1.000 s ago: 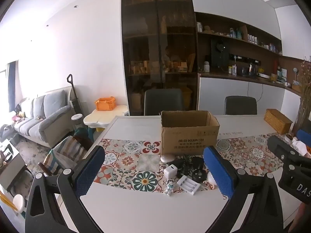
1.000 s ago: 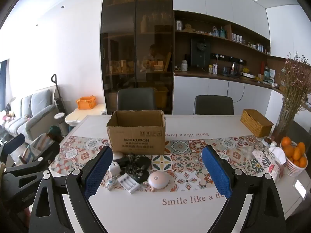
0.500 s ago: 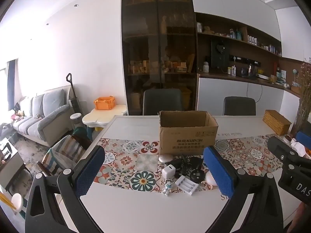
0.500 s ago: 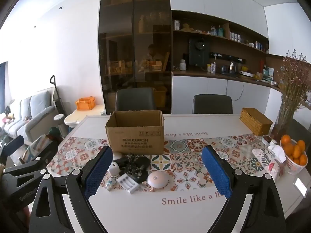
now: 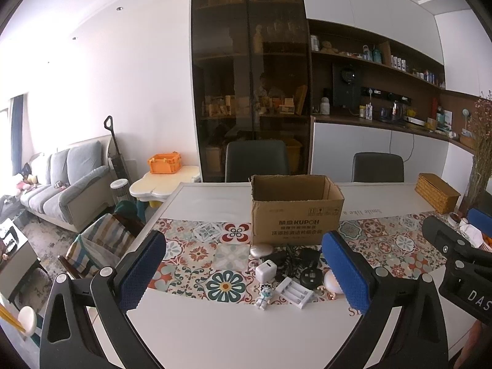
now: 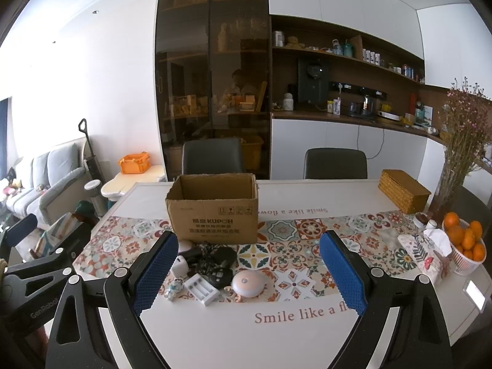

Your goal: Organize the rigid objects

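Observation:
An open cardboard box stands on the patterned table runner. In front of it lies a cluster: a white charger cube, a white battery holder, a small figurine, black cables and adapters, a grey oval puck and a round pink-white lamp. My left gripper is open and empty, held above the table's near edge. My right gripper is open and empty, short of the cluster.
A wicker box sits at the back right. A tissue pack, a basket of oranges and a vase of dried flowers are at the right edge. Two chairs stand behind the table.
Both views have shifted slightly; the box and cluster sit a little lower and nearer in the right wrist view. Both grippers stay open and nothing on the table has moved.

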### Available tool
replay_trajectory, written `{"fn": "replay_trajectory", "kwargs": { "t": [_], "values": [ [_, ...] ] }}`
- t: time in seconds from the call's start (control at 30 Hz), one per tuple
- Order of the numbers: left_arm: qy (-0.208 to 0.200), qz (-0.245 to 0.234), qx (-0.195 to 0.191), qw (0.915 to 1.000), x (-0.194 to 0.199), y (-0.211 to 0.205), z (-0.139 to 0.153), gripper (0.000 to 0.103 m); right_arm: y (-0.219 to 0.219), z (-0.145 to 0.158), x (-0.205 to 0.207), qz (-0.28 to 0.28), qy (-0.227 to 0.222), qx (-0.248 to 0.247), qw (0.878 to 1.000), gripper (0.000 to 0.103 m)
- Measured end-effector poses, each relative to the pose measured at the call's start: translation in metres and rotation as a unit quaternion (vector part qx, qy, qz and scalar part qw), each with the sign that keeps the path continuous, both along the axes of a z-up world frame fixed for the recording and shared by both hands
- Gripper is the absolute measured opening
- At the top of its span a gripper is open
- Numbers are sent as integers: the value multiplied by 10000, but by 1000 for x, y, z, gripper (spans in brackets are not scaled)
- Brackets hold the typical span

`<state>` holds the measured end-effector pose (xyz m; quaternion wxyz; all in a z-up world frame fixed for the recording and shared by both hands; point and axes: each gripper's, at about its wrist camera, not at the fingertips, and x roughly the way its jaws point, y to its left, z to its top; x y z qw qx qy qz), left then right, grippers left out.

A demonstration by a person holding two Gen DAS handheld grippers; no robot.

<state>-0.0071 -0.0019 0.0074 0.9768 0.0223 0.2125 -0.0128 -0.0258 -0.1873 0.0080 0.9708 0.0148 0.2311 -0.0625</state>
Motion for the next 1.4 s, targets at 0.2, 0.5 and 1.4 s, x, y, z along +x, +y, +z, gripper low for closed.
{"fn": "replay_trajectory", "kwargs": {
  "t": [0.2, 0.5, 1.4],
  "values": [
    [2, -1, 3, 10000, 0, -1, -1, 103, 0, 0, 0, -3, 6, 4, 10000, 93],
    [-3, 2, 0, 10000, 0, -1, -1, 103, 0, 0, 1, 1, 16, 1, 10000, 93],
    [-33, -16, -4, 10000, 3, -2, 1, 103, 1, -2, 3, 5, 13, -4, 10000, 93]
  ]
}}
